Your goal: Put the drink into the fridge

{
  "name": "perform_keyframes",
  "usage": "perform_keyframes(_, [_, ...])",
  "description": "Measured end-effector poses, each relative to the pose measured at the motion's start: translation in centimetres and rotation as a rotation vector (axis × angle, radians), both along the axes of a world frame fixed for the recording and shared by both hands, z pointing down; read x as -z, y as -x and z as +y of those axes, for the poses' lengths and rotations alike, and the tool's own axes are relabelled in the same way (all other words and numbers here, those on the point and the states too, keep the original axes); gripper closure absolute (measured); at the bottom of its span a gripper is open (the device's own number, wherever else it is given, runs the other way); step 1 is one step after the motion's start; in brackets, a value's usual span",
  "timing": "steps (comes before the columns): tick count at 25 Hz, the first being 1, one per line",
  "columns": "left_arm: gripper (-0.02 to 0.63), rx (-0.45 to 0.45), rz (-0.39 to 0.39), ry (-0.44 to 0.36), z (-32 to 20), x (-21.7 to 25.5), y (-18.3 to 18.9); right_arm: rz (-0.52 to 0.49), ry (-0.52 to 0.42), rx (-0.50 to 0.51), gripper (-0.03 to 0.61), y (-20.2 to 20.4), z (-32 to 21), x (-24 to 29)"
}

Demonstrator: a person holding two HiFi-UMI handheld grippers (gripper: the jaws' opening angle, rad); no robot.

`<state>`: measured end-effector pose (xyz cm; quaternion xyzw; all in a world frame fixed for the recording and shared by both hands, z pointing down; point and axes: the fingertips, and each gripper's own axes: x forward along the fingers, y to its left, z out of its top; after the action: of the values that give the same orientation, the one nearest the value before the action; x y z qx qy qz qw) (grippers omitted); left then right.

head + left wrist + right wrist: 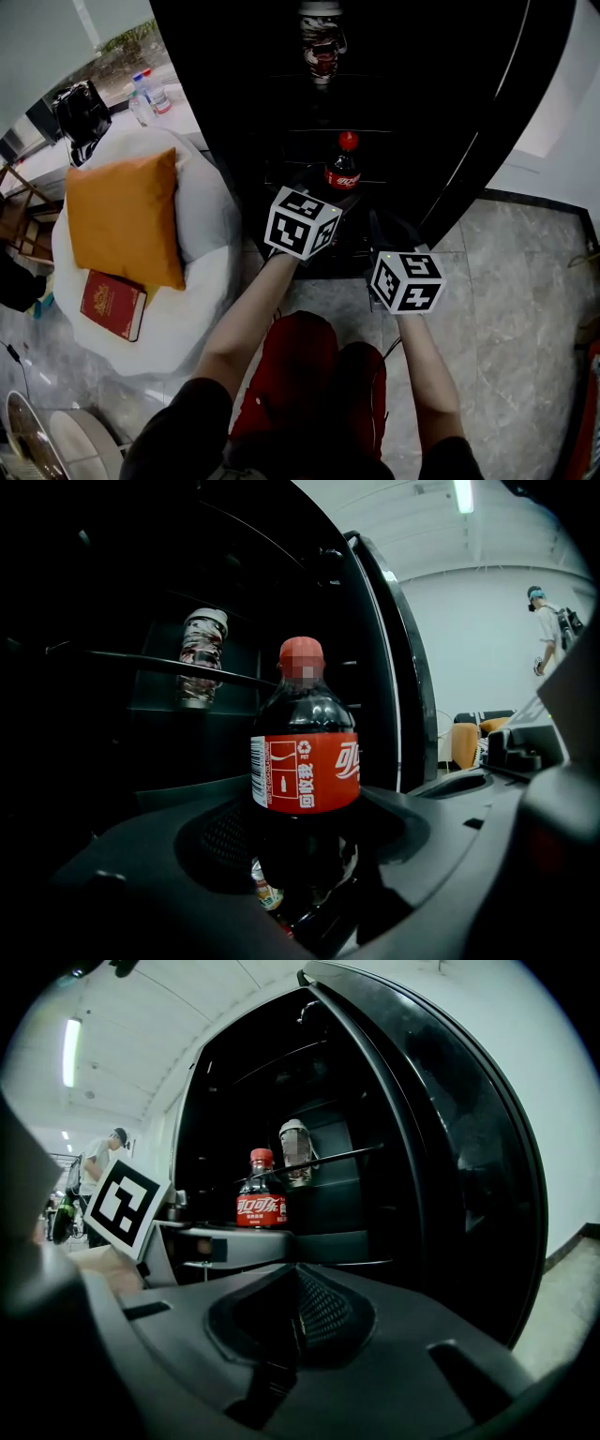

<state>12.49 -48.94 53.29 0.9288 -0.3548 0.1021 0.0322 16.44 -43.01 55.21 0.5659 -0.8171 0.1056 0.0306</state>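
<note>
Both bare forearms reach forward toward the open dark fridge (431, 112). The left tool (305, 860) pinches the lower body of an upright cola bottle (305, 761) and holds it at the fridge's mouth, near its wire shelves. The right tool (292, 1321) hangs just right of it and nearer, jaws pressed together with nothing between them. Farther in, on a higher shelf, stands a pale-capped bottle (200, 658).

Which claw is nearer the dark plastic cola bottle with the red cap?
Left. The left claw is shut on the dark plastic cola bottle below its red label; the right claw, shut and empty, is apart from it, off to its right.
</note>
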Motion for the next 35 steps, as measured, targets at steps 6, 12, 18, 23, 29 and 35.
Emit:
perform_keyframes(6, [0.299, -0.031, -0.044, -0.038, -0.4, 1.1, -0.3, 0.003, -0.023, -0.018, 0.561, -0.1, -0.4, 1.0])
perform_keyframes(12, [0.299, -0.059, -0.129, -0.055, -0.3, 1.3, -0.3, 0.005, -0.019, -0.028, 0.561, -0.3, -0.5, 1.2])
perform_keyframes(18, [0.299, -0.087, -0.294, -0.078, -0.4, 0.2, -0.5, -0.006, -0.014, -0.03, 0.561, -0.5, -0.7, 1.6])
perform_keyframes(23, [0.299, -0.089, -0.42, -0.118, -0.8, 0.1, -0.5, -0.004, -0.009, -0.034, 0.561, -0.7, -0.7, 1.7])
perform_keyframes(29, [0.299, -0.09, -0.586, -0.123, -1.7, -0.4, 0.0, 0.012, 0.011, -0.04, 0.561, -0.3, -0.6, 1.0])
perform_keyframes(35, [0.299, -0.087, -0.77, -0.174, -3.1, -0.7, -0.1, 0.023, 0.021, -0.044, 0.561, 0.1, -0.6, 1.0])
